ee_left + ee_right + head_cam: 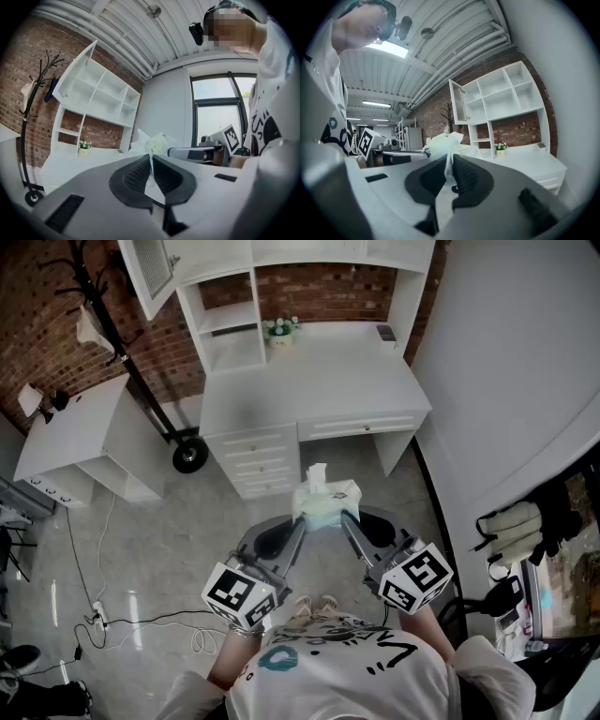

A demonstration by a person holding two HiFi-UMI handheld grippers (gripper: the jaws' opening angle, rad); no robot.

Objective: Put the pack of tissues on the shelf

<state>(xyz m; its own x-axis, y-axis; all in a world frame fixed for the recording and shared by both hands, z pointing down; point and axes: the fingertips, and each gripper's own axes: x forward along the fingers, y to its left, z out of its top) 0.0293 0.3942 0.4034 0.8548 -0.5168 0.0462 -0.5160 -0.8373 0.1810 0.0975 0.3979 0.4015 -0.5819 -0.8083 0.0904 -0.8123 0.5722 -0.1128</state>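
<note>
Both clamped here: my left gripper [302,521] and right gripper [345,518] each pinch one end of the pack of tissues [325,501], which hangs crosswise between the tips. The shelf [232,331] is straight ahead, well apart.

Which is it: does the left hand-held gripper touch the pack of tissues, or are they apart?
Touching. The left gripper view shows the left hand-held gripper pinching the pack of tissues by its wrapper edge.

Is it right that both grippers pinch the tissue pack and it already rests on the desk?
No. The left gripper and right gripper do pinch the tissue pack, but it hangs over the floor before the desk, as the head view shows.
</note>
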